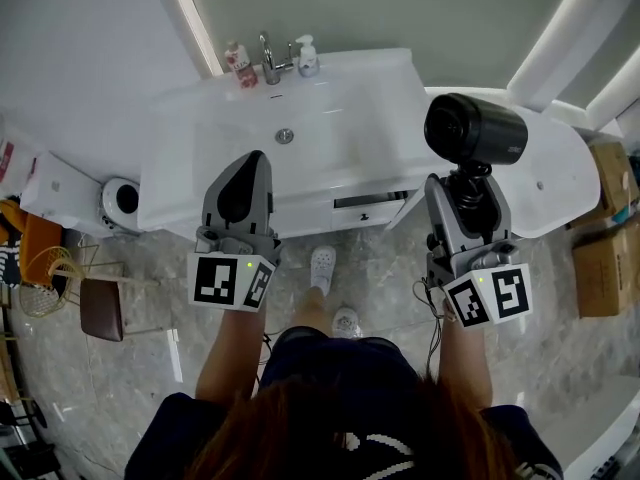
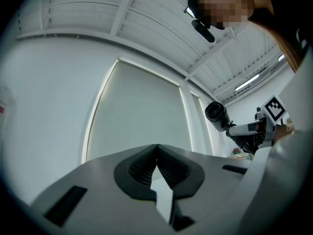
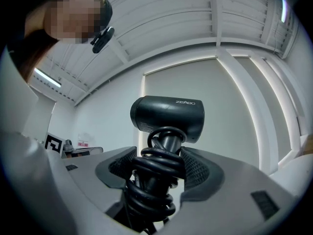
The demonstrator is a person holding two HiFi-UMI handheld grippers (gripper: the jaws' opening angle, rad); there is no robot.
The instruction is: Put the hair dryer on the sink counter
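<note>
1. Loops of black cord (image 3: 155, 180) wound round the handle of the hair dryer (image 3: 167, 117) show only in the right gripper view. There the right gripper (image 3: 161, 169) is clamped on that wrapped handle, with its ribbed pads pressing from both sides. The dryer's barrel stands upright just beyond the jaw tips.
2. Only the head view shows what lies below. The dryer is held in the air, and its barrel appears over the right end of the white sink counter (image 1: 390, 73), ahead of the right gripper.
3. The left gripper (image 1: 255, 163) has its jaws pressed together with nothing between them. Its own view looks up at a pale wall panel (image 2: 137, 111) and catches the dryer off to its right.
4. Just beyond the left gripper's tips lies the drain (image 1: 285, 135) in the basin. Farther ahead, at the counter's back edge, stands the faucet (image 1: 268, 60), with a red-labelled bottle (image 1: 238, 65) on its left and a white pump bottle (image 1: 307, 56) on its right.
5. In the head view the right gripper and dryer cover part of the counter's right end.
6. On the floor, cardboard boxes (image 1: 605, 258) sit to the right of the right gripper, and a round white bin (image 1: 122, 200) sits to the left of the left gripper. The person's shoes (image 1: 322, 265) show between the two grippers.
</note>
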